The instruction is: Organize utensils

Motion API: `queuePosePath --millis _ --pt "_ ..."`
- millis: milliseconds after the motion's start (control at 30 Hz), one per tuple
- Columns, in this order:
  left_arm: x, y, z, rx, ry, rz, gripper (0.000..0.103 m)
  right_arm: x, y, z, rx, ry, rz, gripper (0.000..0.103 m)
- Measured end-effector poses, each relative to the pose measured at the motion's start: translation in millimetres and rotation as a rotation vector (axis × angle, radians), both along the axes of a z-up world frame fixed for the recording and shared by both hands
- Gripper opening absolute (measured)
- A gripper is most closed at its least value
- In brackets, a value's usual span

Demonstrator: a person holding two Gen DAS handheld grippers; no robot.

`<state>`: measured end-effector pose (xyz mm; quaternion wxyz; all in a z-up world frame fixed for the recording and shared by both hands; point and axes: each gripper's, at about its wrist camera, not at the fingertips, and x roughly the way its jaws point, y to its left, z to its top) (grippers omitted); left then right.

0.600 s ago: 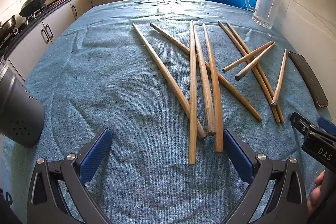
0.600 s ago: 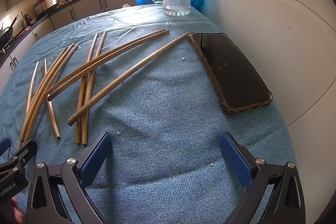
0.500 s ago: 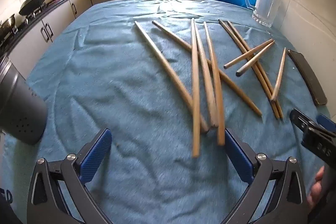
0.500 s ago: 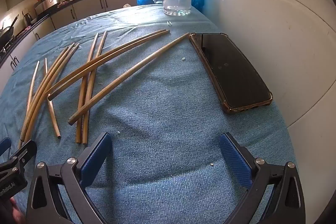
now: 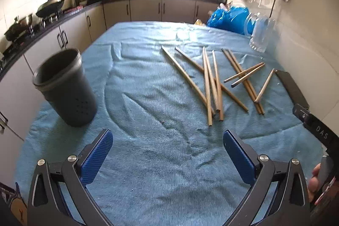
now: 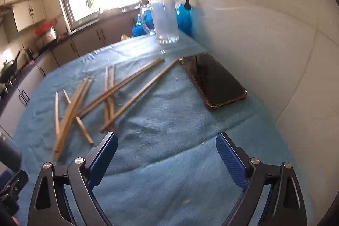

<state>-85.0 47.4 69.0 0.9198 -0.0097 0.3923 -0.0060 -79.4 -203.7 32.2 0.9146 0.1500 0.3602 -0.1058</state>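
Several wooden chopsticks [image 5: 208, 86] lie scattered on the blue cloth [image 5: 148, 99], right of centre; they also show in the right wrist view [image 6: 110, 96]. A dark grey utensil holder [image 5: 64, 88] stands upright at the left; its side shows at the left edge of the right wrist view [image 6: 8, 154]. My left gripper [image 5: 167, 151] is open and empty, short of the chopsticks' near ends. My right gripper [image 6: 166, 157] is open and empty, to the right of the chopsticks.
A black phone [image 6: 213, 79] lies by the white wall at the right, also in the left wrist view [image 5: 291, 89]. A glass mug [image 6: 165, 20] and blue bags [image 5: 229, 19] stand at the table's far end. Kitchen counters [image 5: 63, 35] run along the left and back.
Both grippers have pulled back and tilted up. The chopsticks now sit farther off, and the utensil holder has come fully into the left wrist view. Both stay open.
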Motion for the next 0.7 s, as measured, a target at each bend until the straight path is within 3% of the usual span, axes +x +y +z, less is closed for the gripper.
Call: queuePosePath --millis 67,200,367,700 --pt "-4.8 -4.4 1.2 0.012 -0.022 -0.012 0.103 -7.6 7.1 4.0 0.01 -0.024 -0.005 0.096" --pt "-8.9 -7.0 -7.0 -0.019 0.012 -0.033 0.103 -14.1 19.7 9.3 -0.026 -0.033 -0.003 0.096" --pt "-7.4 -12.0 -28.8 -0.009 0.09 -0.065 0.103 -13.8 32.9 -0.1 -0.088 0.011 -0.003 0.096" --pt "-8.0 -16.9 -39.0 0.016 0.124 -0.079 0.103 -10.2 23.5 -14.7 -0.062 0.065 -0.003 0.096"
